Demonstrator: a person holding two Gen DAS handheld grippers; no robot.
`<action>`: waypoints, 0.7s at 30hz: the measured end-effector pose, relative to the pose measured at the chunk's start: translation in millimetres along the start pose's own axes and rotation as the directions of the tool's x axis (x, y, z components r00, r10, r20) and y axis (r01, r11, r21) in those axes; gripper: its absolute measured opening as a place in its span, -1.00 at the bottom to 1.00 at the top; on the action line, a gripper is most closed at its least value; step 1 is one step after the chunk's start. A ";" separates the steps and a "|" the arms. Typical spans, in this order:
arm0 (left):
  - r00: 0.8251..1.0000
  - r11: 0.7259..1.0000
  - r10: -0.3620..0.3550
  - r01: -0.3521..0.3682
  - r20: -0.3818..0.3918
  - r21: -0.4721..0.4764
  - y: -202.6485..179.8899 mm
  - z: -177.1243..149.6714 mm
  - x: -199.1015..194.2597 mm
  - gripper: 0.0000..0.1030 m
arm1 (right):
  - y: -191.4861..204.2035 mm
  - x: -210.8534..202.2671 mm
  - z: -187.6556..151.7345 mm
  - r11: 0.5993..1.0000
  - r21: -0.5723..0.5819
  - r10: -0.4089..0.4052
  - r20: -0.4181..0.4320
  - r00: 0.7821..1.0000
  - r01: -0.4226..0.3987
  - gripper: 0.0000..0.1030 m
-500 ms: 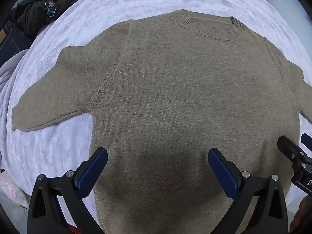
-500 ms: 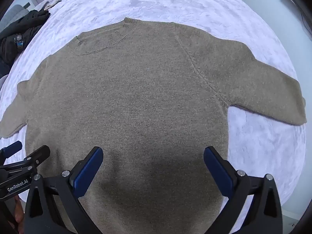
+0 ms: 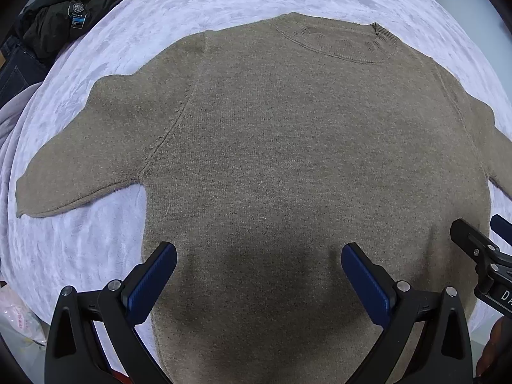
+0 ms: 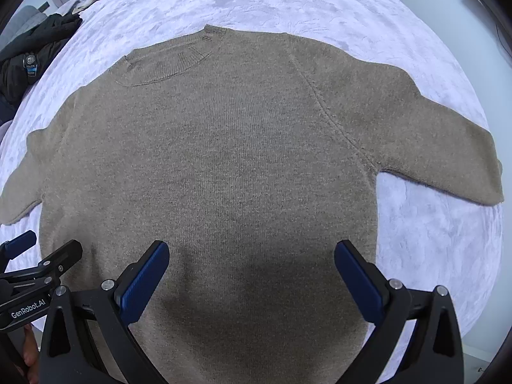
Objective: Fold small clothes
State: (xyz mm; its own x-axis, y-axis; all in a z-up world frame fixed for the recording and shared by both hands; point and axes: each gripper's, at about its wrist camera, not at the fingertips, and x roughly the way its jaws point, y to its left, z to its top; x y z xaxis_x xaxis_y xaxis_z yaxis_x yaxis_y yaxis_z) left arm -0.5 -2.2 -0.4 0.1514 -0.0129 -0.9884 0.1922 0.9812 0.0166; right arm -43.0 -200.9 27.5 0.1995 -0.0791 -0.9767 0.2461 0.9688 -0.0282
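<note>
A tan knit sweater (image 3: 304,160) lies flat, front up, on a pale lilac bed cover (image 3: 80,240), collar at the far side and both sleeves spread out. It also fills the right wrist view (image 4: 224,166). My left gripper (image 3: 257,256) is open and empty, hovering above the sweater's lower left body. My right gripper (image 4: 251,254) is open and empty above the lower right body. Each gripper shows at the edge of the other's view: the right one (image 3: 480,243) and the left one (image 4: 35,249).
A heap of dark clothes (image 3: 64,12) lies at the bed's far left, also in the right wrist view (image 4: 32,60). The bed cover (image 4: 432,240) ends close at the right, with pale floor beyond. A plastic bag (image 3: 19,320) sits at the lower left.
Both views have shifted very slightly; the sweater lies as before and both grippers stay open.
</note>
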 end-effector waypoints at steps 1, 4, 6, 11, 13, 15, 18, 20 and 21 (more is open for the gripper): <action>1.000 1.000 0.002 -0.002 0.001 0.002 0.1 0.2 -0.1 1.00 | 0.1 0.1 0.1 1.000 -0.001 -0.001 0.000 1.000 0.001 0.99; 1.000 1.000 0.004 -0.004 0.004 0.003 -0.5 -0.9 -0.5 1.00 | 0.5 0.5 0.0 1.000 -0.001 -0.002 -0.001 1.000 0.002 0.99; 1.000 1.000 0.013 -0.013 0.017 0.007 -0.1 1.3 2.0 1.00 | 0.7 0.6 0.0 1.000 -0.002 -0.002 -0.001 1.000 0.002 0.99; 0.999 1.000 0.017 -0.017 0.030 0.008 -2.4 1.8 2.8 1.00 | 1.0 0.6 -0.7 1.000 -0.002 -0.004 0.001 1.000 0.004 0.99; 1.000 1.000 0.004 -0.004 0.024 0.004 -1.1 1.6 4.0 1.00 | 1.8 0.7 -1.0 1.000 -0.001 -0.005 0.002 1.000 0.005 0.99; 1.000 1.000 0.002 -0.002 0.027 0.003 -0.2 2.0 4.8 1.00 | 2.0 0.8 -1.0 1.000 0.000 -0.005 0.000 1.000 0.005 0.99; 0.999 1.000 0.006 -0.006 0.038 0.000 1.4 2.8 5.6 1.00 | 2.1 0.8 -1.4 1.000 -0.002 -0.007 0.000 1.000 0.007 0.99; 0.999 1.000 0.001 -0.001 0.034 -0.002 1.3 0.4 6.2 1.00 | 2.1 1.2 -1.6 1.000 -0.002 -0.007 0.001 1.000 0.007 0.99; 0.999 1.000 0.002 -0.002 0.032 -0.001 1.4 0.3 6.5 1.00 | 2.1 1.2 -1.9 1.000 0.000 -0.007 0.000 1.000 0.007 0.99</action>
State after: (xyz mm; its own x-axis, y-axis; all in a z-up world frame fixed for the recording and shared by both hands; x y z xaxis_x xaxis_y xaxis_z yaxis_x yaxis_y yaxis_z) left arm 1.1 -1.0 -6.8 0.1833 -0.0168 -0.9829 0.1905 0.9815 0.0188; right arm -44.0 -198.5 25.9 0.1980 -0.0864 -0.9764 0.2471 0.9683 -0.0356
